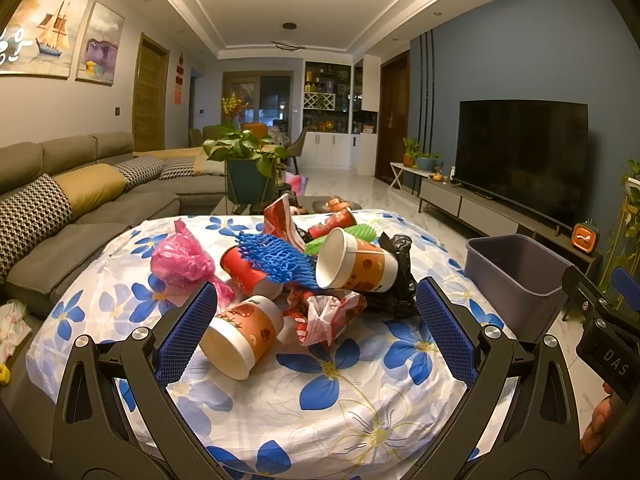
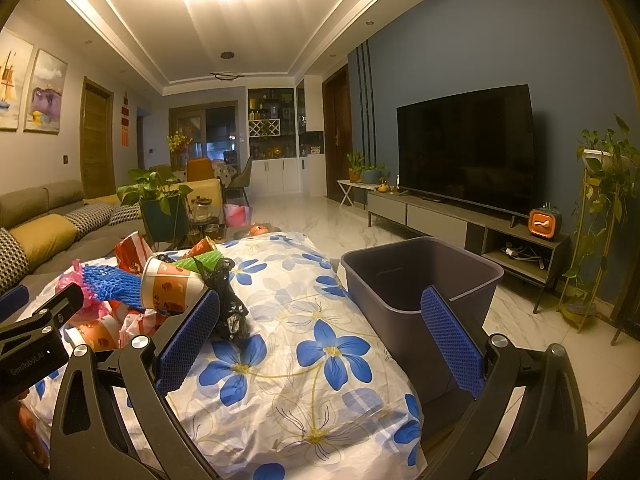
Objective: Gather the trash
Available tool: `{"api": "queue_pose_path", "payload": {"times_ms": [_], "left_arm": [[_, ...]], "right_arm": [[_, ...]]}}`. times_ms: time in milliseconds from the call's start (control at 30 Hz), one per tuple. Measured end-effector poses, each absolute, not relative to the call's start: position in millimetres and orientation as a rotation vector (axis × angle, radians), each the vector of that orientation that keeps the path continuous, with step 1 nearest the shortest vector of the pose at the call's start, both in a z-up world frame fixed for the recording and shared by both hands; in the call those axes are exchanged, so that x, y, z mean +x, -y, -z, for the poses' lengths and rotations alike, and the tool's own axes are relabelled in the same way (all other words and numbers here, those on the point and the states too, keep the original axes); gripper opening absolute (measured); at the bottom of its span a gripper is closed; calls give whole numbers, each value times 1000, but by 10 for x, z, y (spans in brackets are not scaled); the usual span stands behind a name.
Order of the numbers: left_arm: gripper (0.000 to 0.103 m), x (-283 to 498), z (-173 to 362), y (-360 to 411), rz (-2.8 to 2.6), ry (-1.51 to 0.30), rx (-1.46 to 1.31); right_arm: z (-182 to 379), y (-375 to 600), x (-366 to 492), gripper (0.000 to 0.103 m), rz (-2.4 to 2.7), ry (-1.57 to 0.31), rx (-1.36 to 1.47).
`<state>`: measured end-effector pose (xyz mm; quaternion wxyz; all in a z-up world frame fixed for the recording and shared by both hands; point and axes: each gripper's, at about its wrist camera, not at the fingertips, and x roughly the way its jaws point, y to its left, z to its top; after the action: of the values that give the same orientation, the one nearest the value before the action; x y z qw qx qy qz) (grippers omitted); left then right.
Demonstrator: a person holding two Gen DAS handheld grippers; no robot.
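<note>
A heap of trash lies on a table covered with a blue-flower cloth: paper cups, a blue foam net, a pink bag, a black bag, a green net and red wrappers. My left gripper is open, its blue pads on either side of the near edge of the heap, holding nothing. My right gripper is open and empty above the cloth, between the black bag and a grey bin. The bin also shows in the left wrist view.
A grey sofa with cushions runs along the left. A potted plant stands beyond the table. A TV on a low console lines the right wall, with a plant stand past it.
</note>
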<state>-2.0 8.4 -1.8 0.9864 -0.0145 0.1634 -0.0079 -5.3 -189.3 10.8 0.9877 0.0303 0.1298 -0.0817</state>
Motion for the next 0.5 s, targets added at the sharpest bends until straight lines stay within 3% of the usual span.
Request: {"api": "queue_pose_path", "payload": {"times_ms": [500], "left_arm": [[98, -23, 20, -95, 17, -328, -30]], "right_arm": [[-112, 1889, -48, 98, 163, -257, 61]]}}
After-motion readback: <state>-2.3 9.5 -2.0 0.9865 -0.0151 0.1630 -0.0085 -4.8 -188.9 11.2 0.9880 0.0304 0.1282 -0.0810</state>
